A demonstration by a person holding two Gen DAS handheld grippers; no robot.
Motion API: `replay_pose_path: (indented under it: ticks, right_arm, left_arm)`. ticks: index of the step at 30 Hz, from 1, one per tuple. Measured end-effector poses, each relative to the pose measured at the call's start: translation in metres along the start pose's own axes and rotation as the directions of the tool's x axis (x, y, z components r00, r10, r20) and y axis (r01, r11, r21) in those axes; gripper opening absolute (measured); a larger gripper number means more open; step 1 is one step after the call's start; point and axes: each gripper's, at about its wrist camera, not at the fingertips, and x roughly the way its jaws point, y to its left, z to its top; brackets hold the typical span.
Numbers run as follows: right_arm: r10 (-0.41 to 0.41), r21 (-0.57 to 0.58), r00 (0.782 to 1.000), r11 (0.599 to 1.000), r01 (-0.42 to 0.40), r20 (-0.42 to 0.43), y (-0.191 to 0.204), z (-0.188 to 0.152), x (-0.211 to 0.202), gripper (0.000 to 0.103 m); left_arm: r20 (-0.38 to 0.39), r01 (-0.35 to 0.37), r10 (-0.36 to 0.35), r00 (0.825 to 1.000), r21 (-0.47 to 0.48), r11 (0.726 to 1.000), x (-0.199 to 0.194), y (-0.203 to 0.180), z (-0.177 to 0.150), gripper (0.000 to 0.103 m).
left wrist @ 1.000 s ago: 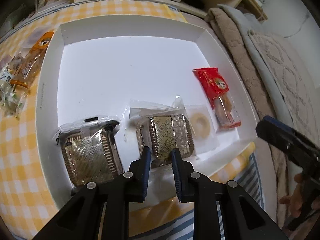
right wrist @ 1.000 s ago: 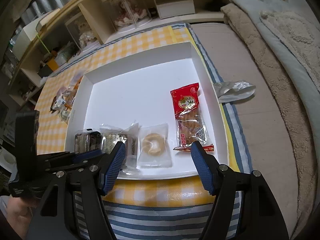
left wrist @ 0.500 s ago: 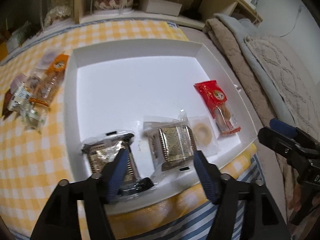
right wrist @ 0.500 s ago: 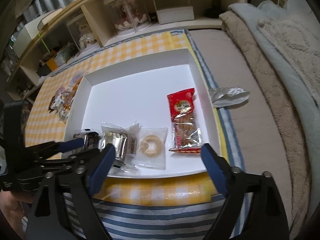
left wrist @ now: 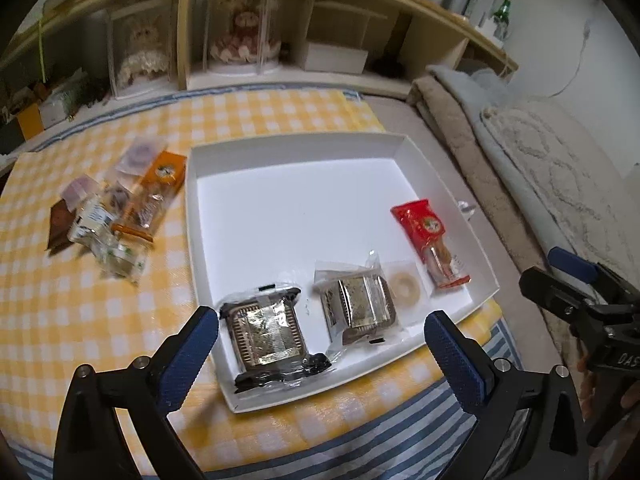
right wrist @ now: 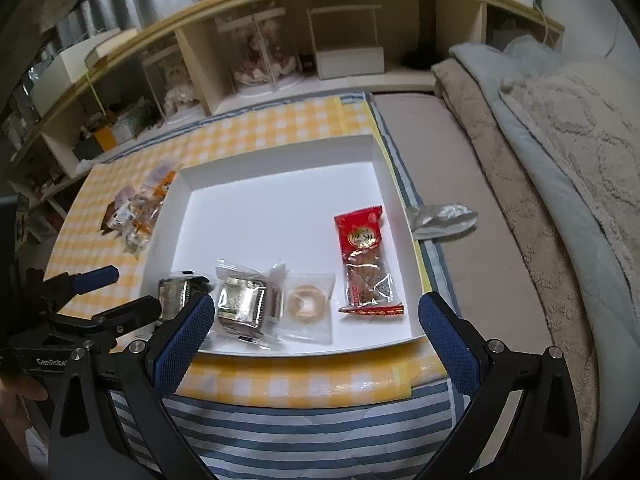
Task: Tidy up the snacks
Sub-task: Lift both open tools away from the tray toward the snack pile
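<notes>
It was plainly a home, a lived-in bedroom or sitting room. A low wooden shelf (left wrist: pixel 256 36) ran along the wall, and inside it stood dolls in clear display cases (left wrist: pixel 244 36) beside a white box (left wrist: pixel 336 58). In front of the shelf lay a yellow checked cloth (left wrist: pixel 80 300). To the shelf's right, folded blankets (right wrist: pixel 560 168) were heaped up.

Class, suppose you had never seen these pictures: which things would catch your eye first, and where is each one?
The big shallow white cardboard tray on the yellow checked tablecloth stands out, with four wrapped snacks in a row along its near edge. Brightest is the long red snack packet at the right end. A loose heap of small wrapped snacks lies on the cloth to the tray's left, and both claws stand open, empty.
</notes>
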Motion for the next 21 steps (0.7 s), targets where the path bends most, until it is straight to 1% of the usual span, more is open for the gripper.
replay_pose_path:
  ticks: [9, 13, 21]
  right_arm:
    - [-0.011, -0.016, 0.998, 1.000, 0.012, 0.059, 0.014, 0.004, -0.025, 0.103]
    - [0.001, -0.018, 0.996, 1.000, 0.000, 0.089, 0.021, 0.008, -0.036, 0.103]
    - [0.030, -0.030, 0.989, 0.999, -0.025, 0.148, 0.043, 0.023, -0.052, 0.103]
  left_arm:
    - [0.063, -0.008, 0.007, 0.998, 0.024, 1.000, -0.050, 0.008, 0.000, 0.103]
    - [0.099, -0.019, 0.015, 0.995, 0.037, 0.999, -0.075, 0.013, 0.003, 0.103]
    - [0.181, -0.059, 0.052, 0.982, 0.036, 0.998, -0.131, 0.038, 0.007, 0.103]
